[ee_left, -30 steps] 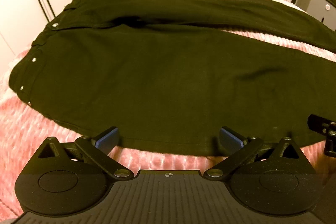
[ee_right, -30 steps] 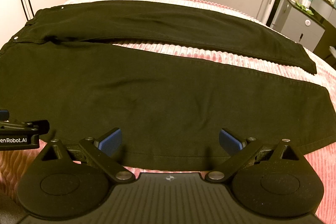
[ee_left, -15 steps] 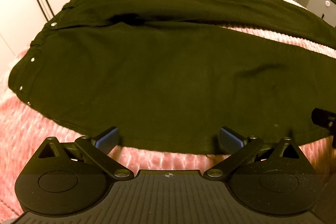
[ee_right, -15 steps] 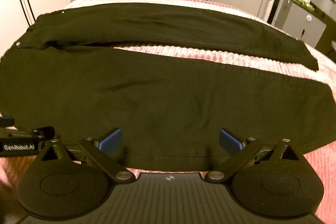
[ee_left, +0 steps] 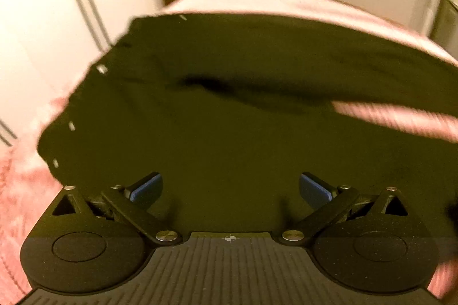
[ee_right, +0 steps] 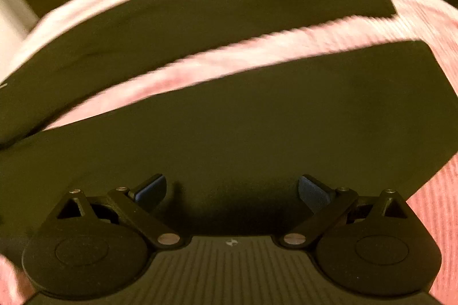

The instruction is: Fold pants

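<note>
Fingers of the left gripper (ee_left: 230,189) stand wide apart, blue pads (ee_left: 144,189) facing inward, nothing between them but the dark cloth beneath. Black pants (ee_left: 229,133) fill the space ahead of and under both left fingers; the near hem of the cloth runs out of sight behind the gripper body, so contact between pads and fabric cannot be told. Beyond the left finger, up and to the left, sits the waistband end with its small metal rivets (ee_left: 101,69). Ahead of the right finger a wedge of pink ribbed bedspread (ee_left: 395,116) shows where the two legs part. Frame blurred. Right gripper (ee_right: 232,189): fingers likewise spread wide, pads (ee_right: 313,192) gripping nothing. In this view the pants (ee_right: 257,127) lie under and ahead of both fingers, the near leg spanning the whole gap between them and ending in a cuff past the right finger, far right. The far leg lies further ahead, parted from the near one by a strip of bedspread (ee_right: 229,64) that widens toward the left. Bedspread also shows just outside the right finger's linkage. Whether the pads touch the cloth cannot be told.
</note>
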`<action>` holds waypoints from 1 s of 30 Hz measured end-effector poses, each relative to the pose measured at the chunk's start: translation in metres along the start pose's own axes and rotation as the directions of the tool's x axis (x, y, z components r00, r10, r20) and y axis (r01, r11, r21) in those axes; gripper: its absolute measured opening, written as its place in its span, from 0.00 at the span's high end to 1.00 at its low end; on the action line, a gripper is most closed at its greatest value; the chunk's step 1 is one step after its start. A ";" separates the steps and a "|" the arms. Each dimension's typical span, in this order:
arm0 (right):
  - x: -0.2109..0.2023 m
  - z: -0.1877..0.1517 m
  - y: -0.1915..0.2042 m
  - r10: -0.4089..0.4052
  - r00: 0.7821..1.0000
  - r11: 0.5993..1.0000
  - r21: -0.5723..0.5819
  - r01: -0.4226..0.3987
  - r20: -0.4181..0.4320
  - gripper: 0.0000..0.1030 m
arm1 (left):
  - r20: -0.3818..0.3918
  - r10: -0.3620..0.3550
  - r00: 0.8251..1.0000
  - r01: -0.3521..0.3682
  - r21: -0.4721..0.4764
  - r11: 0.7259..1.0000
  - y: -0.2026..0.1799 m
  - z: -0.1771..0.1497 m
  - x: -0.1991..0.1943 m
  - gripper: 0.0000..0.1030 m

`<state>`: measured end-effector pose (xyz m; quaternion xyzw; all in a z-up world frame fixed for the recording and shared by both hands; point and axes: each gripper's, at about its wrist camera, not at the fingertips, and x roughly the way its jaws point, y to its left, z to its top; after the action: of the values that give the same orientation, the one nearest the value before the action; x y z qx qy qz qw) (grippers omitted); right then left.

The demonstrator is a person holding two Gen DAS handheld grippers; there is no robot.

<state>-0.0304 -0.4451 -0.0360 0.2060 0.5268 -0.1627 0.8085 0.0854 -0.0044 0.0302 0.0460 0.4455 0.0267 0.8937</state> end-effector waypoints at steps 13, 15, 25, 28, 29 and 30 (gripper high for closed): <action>0.021 0.041 -0.007 -0.007 0.992 1.000 0.011 0.009 -0.129 0.04 | -0.014 0.068 0.998 -0.069 -0.288 0.955 0.035 0.031 0.116 0.00; 0.002 0.081 -0.007 0.101 0.995 0.990 0.099 -0.099 -0.019 0.04 | 0.050 0.091 0.995 -0.071 -0.307 0.949 0.040 0.029 0.119 0.00; 0.070 0.266 -0.004 0.017 0.997 0.873 0.484 -0.053 0.079 0.32 | 0.143 0.245 0.959 -0.196 -0.291 0.936 0.008 0.009 0.126 0.00; 0.098 0.283 0.000 -0.028 0.999 0.825 0.565 -0.003 0.046 0.35 | 0.151 0.265 0.952 -0.211 -0.300 0.930 0.003 0.007 0.126 0.00; 0.106 0.282 -0.004 -0.049 0.998 0.817 0.576 0.015 0.044 0.35 | 0.155 0.265 0.952 -0.209 -0.307 0.929 0.003 0.006 0.125 0.00; 0.111 0.287 -0.002 -0.082 0.996 0.803 0.594 0.047 0.033 0.35 | 0.158 0.266 0.951 -0.207 -0.313 0.927 0.004 0.006 0.126 0.00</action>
<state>0.2374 -0.5970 -0.0353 0.4251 0.4330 -0.3522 0.7126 0.1655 0.0106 -0.0658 -0.0306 0.3368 0.1955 0.9206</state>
